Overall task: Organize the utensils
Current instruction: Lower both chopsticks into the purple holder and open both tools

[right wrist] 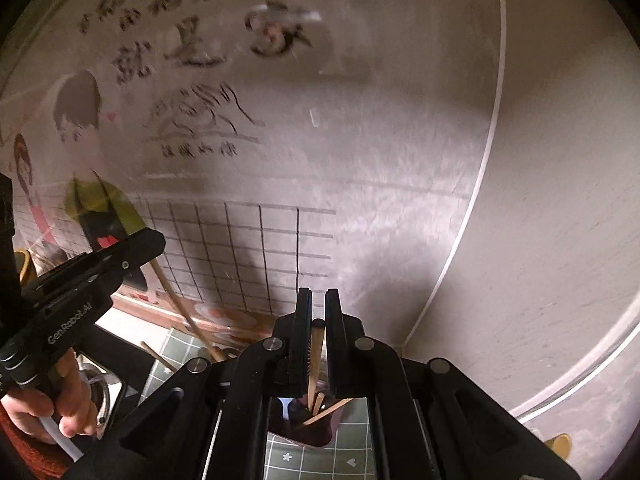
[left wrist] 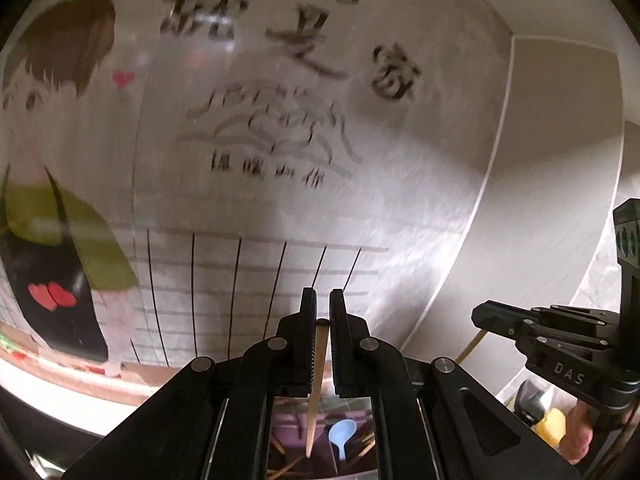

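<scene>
My left gripper (left wrist: 323, 300) is shut on a wooden chopstick (left wrist: 316, 380) that hangs down between its fingers. Below it lie a light blue spoon (left wrist: 342, 434) and several loose chopsticks. My right gripper (right wrist: 319, 300) is shut on another wooden chopstick (right wrist: 314, 360), whose lower end reaches into a dark purple holder (right wrist: 300, 434) that holds a few sticks. Each gripper shows in the other's view: the right gripper (left wrist: 480, 314) at the right with its stick (left wrist: 472, 346), the left gripper (right wrist: 154, 240) at the left with its stick (right wrist: 180, 304).
A wall with a cartoon sticker and printed characters (left wrist: 280, 32) fills both views close ahead. A green gridded mat (right wrist: 352, 456) lies under the holder. A hand (right wrist: 60, 408) grips the left tool, above a metal burner (right wrist: 100, 386). A yellow object (left wrist: 554, 426) sits low right.
</scene>
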Tool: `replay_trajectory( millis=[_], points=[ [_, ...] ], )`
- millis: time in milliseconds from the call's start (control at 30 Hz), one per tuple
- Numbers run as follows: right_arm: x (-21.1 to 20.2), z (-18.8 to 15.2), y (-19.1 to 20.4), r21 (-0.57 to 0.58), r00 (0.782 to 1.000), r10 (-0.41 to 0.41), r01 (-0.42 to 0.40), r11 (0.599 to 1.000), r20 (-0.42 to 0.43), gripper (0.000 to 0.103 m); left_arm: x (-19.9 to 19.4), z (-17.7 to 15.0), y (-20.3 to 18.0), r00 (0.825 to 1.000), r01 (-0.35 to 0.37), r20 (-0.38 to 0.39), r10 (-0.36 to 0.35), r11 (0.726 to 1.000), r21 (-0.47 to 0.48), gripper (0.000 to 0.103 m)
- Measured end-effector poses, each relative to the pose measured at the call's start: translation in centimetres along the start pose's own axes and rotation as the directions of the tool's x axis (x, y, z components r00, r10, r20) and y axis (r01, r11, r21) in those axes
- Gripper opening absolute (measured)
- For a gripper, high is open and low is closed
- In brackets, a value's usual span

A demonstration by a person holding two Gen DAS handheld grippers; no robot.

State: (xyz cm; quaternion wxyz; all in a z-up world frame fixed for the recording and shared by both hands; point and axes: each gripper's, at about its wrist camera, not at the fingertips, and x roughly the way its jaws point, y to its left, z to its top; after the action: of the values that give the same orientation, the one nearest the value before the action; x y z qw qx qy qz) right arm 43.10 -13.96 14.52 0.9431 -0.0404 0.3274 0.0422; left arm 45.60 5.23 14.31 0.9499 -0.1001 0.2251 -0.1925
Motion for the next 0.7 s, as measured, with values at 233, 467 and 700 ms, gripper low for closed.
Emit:
replay_trajectory(
  millis=[233, 467, 700],
  points=[
    [4.4, -2.1, -0.7, 0.04, 0.994, 0.012, -0.008, 0.999, -0.106, 0.006, 3.6, -3.4, 1.1, 0.993, 0.003, -0.118, -0.007, 0.999, -0.038, 0.007],
    [7.3, -4.7, -0.4, 0.065, 0.983, 0.037, -0.026, 0.998, -0.178, 0.007, 6.2, -6.3, 1.6, 0.972, -0.044, -0.231, 0.028, 0.997, -0.064, 0.008],
    [6.5, -5.3, -1.5, 0.133, 0.979, 0.113, -0.091, 0.987, -0.172, 0.008, 3.5, -5.2, 1.7, 0.98, -0.09, -0.183, 0.082, 0.995, -0.035, 0.008]
  ],
)
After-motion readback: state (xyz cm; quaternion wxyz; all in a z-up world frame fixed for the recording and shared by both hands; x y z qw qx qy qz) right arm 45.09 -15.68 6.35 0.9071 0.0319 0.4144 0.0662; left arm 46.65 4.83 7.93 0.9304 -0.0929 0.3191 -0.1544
